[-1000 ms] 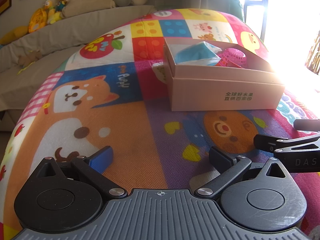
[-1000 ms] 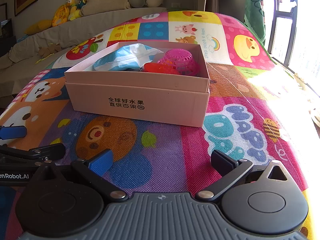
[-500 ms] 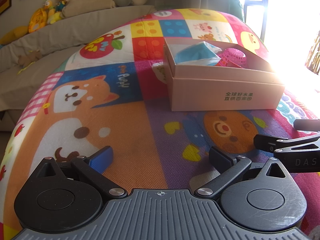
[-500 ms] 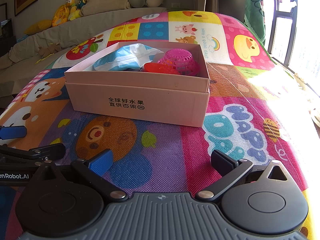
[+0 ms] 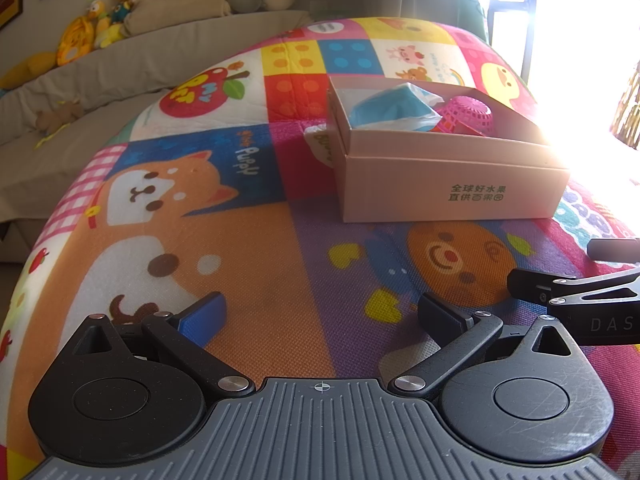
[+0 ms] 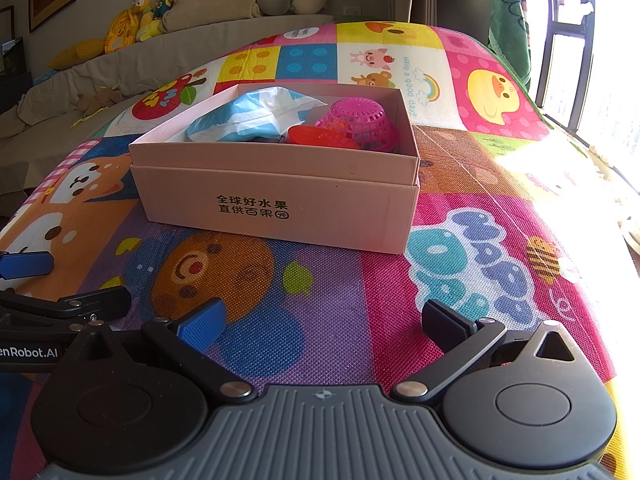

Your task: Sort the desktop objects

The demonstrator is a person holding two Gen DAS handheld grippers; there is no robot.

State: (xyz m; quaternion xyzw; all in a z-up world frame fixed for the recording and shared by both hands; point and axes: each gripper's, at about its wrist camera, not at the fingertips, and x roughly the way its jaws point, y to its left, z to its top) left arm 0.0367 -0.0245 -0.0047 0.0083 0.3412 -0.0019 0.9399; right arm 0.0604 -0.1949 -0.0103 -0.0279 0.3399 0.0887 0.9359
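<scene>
Both the left tongs and right tongs are held spread and empty, short of the pink box, in which a blue-white packet, magenta basket and red lid are lodged.

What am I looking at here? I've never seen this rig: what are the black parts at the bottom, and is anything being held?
No robot: a person holds a handheld two-finger gripper in each hand, each with a fisheye camera looking along its fingers. One picture is from the left gripper, the other from the right gripper. Both are open, holding nothing. On the colourful play mat sits a pink box containing a blue-and-white bag, a pink basket upside down, and a red plastic piece.
</scene>
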